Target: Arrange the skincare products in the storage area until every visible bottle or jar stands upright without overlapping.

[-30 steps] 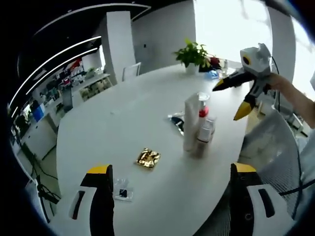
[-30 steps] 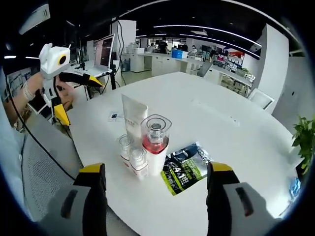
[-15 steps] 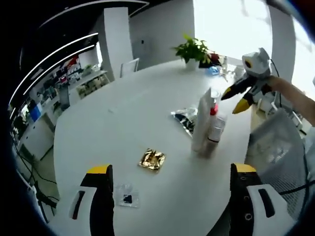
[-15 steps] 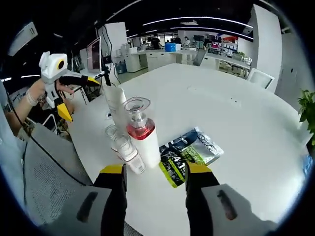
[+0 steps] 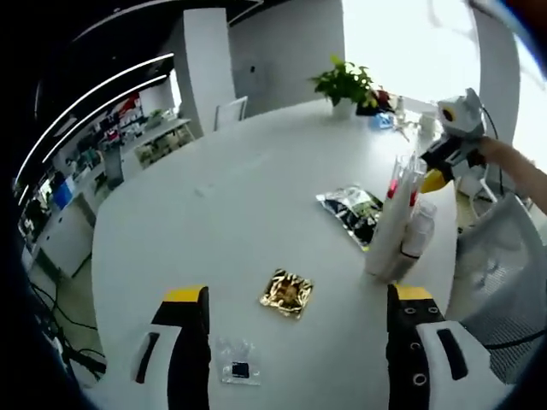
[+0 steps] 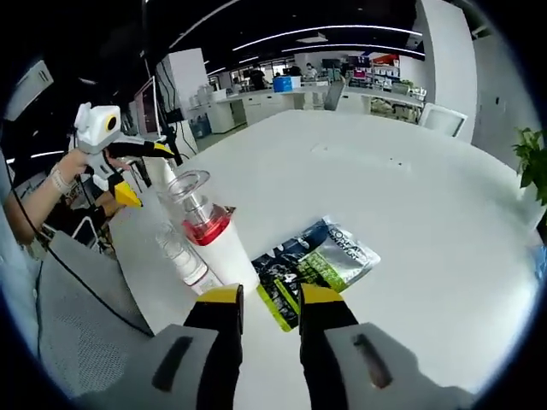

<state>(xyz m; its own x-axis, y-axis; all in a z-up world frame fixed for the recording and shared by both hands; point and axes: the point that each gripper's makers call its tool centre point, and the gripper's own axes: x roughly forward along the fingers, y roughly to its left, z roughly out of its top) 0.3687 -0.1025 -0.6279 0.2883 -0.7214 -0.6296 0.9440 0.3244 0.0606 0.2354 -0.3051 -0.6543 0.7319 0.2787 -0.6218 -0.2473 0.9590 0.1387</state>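
A tall white tube (image 5: pixel 384 232) stands near the round white table's (image 5: pixel 214 222) right edge. A red-collared pump bottle (image 5: pixel 398 182) and a small clear bottle (image 5: pixel 419 232) stand upright tight against it. My left gripper (image 5: pixel 297 295) is open, well short of the group. In the right gripper view the pump bottle (image 6: pixel 209 235) and small clear bottles (image 6: pixel 179 250) stand just left of my right gripper (image 6: pixel 267 296). Its jaws stand a narrow gap apart, with nothing between them. Each gripper shows in the other's view, the right gripper (image 5: pixel 453 143) and the left gripper (image 6: pixel 111 141).
A dark green sachet (image 6: pixel 316 260) lies flat beside the bottles, sachet (image 5: pixel 353 209). A gold foil packet (image 5: pixel 288 292) and a small clear packet (image 5: pixel 238 369) lie near my left jaws. A potted plant (image 5: pixel 346 85) stands at the far edge. Mesh chair (image 5: pixel 504 282) sits by the table.
My right jaws have drawn much closer together, and that gripper has come nearer the bottles. The left view has shifted, so the bottle group now sits further right.
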